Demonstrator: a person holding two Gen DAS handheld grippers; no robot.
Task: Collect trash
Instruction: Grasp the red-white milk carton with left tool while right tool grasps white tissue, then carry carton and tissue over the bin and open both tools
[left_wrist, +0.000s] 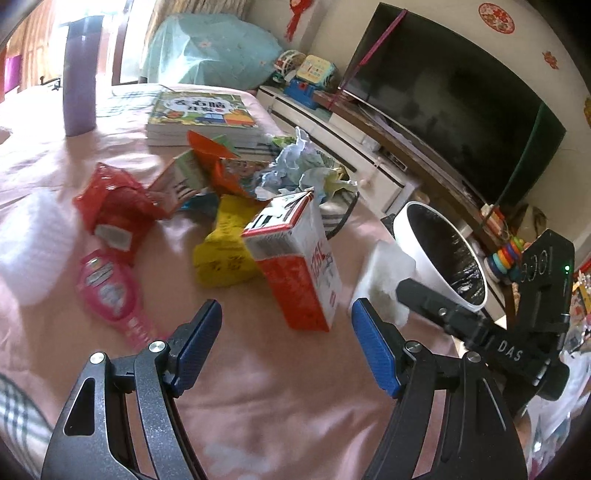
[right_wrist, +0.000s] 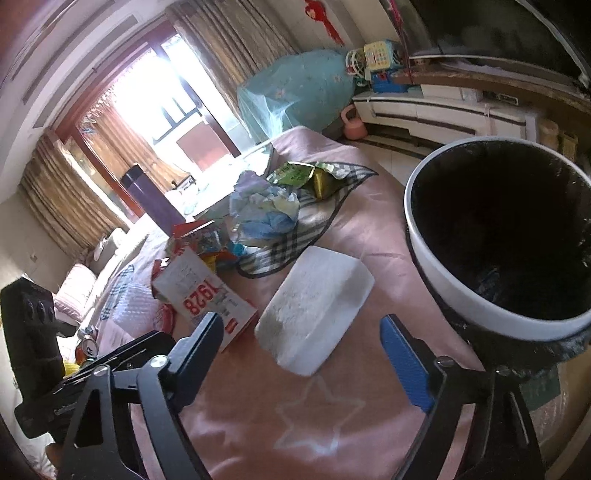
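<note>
Left gripper (left_wrist: 286, 314): jaws apart, blue pads facing each other, nothing between them. It tilts down toward the near part of the surface and touches nothing.

Right gripper (right_wrist: 299, 332): jaws apart, nothing pressed by either pad. Also tilted down, clear of the surface.

In the left wrist view the right gripper's black body (left_wrist: 517, 317) sits at far right, reaching in beside the left unit's right finger (left_wrist: 373, 343). In the right wrist view the left gripper's black body (right_wrist: 33, 350) shows at the left edge, near the right unit's left finger (right_wrist: 201, 341).

Hands not visible in either view.
</note>
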